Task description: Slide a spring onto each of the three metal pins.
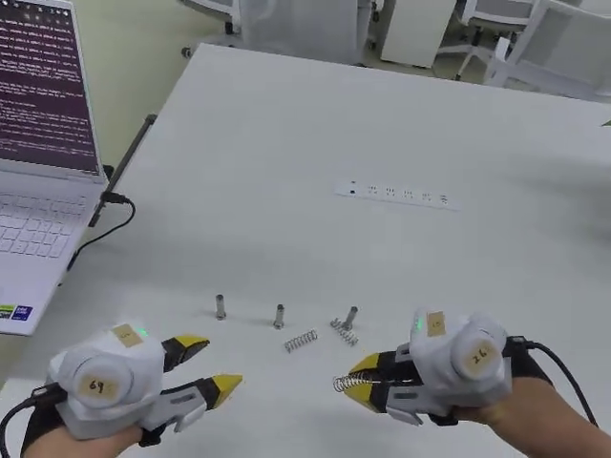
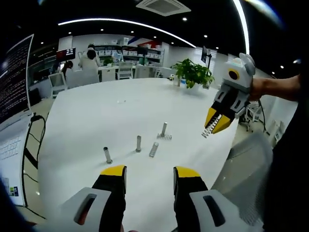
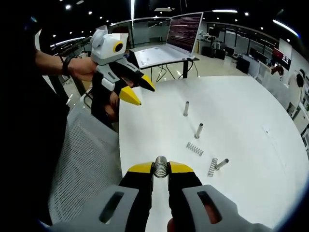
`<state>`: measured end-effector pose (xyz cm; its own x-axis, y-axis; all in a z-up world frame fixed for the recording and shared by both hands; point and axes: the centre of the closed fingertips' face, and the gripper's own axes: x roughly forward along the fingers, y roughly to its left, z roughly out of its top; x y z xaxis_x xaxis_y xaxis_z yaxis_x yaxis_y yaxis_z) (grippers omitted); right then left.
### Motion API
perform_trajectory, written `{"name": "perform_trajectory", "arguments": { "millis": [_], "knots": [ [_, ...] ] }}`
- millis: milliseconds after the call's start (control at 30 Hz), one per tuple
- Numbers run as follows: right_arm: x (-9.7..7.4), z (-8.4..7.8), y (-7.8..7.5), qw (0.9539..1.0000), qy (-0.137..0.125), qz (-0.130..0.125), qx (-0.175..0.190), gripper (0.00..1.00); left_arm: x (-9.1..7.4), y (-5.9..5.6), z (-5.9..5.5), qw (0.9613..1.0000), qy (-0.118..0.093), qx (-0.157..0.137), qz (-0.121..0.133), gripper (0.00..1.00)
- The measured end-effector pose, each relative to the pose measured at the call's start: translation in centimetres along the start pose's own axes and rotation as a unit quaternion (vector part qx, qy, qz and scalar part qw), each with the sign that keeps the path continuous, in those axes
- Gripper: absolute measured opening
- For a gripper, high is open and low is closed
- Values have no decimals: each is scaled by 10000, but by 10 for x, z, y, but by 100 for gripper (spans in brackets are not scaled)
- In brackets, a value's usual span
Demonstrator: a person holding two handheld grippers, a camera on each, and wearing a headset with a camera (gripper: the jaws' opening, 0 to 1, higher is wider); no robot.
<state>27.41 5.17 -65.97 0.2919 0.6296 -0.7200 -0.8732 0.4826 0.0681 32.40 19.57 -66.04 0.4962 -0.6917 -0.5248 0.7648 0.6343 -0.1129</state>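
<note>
Right hand-held gripper (image 1: 357, 382), spring (image 1: 342, 383) between jaws, by table edge (image 3: 123, 145)

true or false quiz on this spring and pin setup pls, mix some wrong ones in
1. The right gripper is shut on a small coiled metal spring. True.
2. The left gripper also holds a spring. False: its jaws are open and empty.
3. Every short metal pin already wears a spring. False: the left pin and middle pin are bare, and two loose springs lie on the white table.
4. An open laptop sits at the table's left edge. True.
5. The white power strip lies between the pins and the grippers. False: it lies beyond the pins.
</note>
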Motion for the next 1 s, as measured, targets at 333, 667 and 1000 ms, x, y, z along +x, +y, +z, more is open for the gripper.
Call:
{"name": "perform_trajectory", "arguments": {
  "millis": [333, 667, 1000],
  "knots": [
    [12, 19, -19, 10000, 26, -12, -50, 9, -17, 26, -8, 9990, -36, -230, 381, 37],
    [32, 41, -35, 9998, -45, 121, -150, 9, -20, 33, 0, 9979, -84, -270, 585, 36],
    [56, 60, -34, 9965, 148, 502, -653, 9, -22, 39, 1, 9971, -44, -263, 709, 36]
  ]
}}
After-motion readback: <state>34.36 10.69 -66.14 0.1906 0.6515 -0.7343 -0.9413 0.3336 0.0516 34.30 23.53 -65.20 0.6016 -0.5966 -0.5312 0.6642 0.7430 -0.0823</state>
